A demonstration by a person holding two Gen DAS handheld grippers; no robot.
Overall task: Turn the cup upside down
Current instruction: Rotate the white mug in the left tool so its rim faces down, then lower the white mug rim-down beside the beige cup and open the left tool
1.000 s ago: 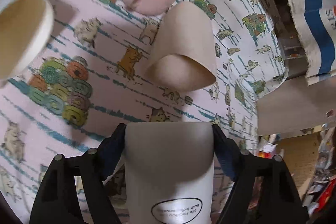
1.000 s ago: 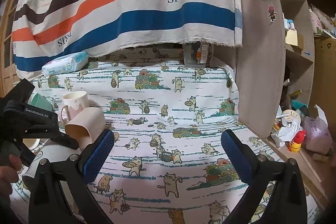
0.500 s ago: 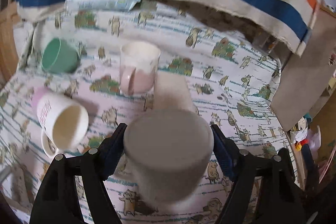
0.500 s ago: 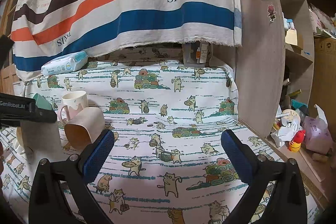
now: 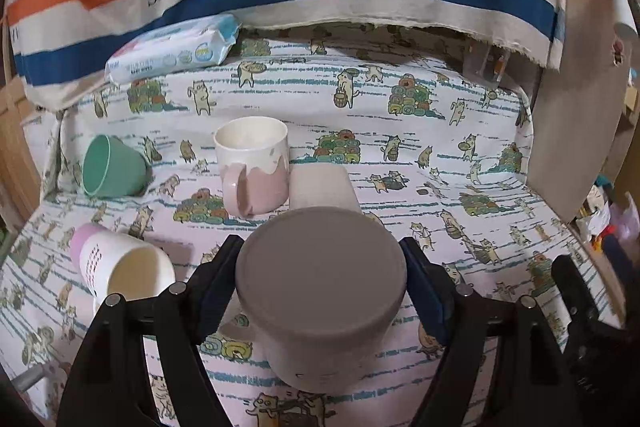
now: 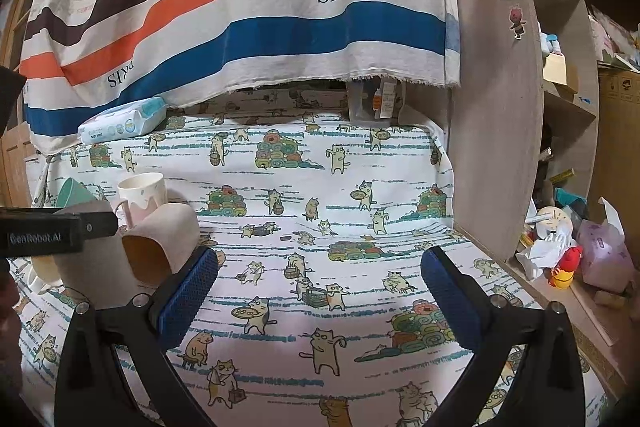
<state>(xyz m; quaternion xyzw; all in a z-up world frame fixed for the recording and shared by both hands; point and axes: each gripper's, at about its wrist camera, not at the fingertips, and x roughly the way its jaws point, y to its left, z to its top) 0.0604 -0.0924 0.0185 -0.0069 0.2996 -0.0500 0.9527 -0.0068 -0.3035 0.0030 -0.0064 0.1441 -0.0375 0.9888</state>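
My left gripper (image 5: 322, 271) is shut on a grey-beige cup (image 5: 320, 279). The cup is upside down, flat bottom up, its rim low over the cat-print cloth (image 5: 460, 195). In the right wrist view the same cup (image 6: 96, 267) stands at the far left under the left gripper's black body (image 6: 52, 233). My right gripper (image 6: 318, 291) is open and empty above the cloth, to the right of the cups.
A beige cup (image 5: 324, 187) lies on its side behind the held cup. A pink-and-white mug (image 5: 252, 171) stands upright. A green cup (image 5: 110, 167) and a white-and-pink cup (image 5: 124, 267) lie on their sides. Wipes pack (image 5: 172, 49) at back; wooden shelf panel (image 6: 496, 147) at right.
My left gripper has turned the grey-beige cup from lying along the fingers to bottom-up and lowered it toward the cloth. The right gripper has stayed still and open.
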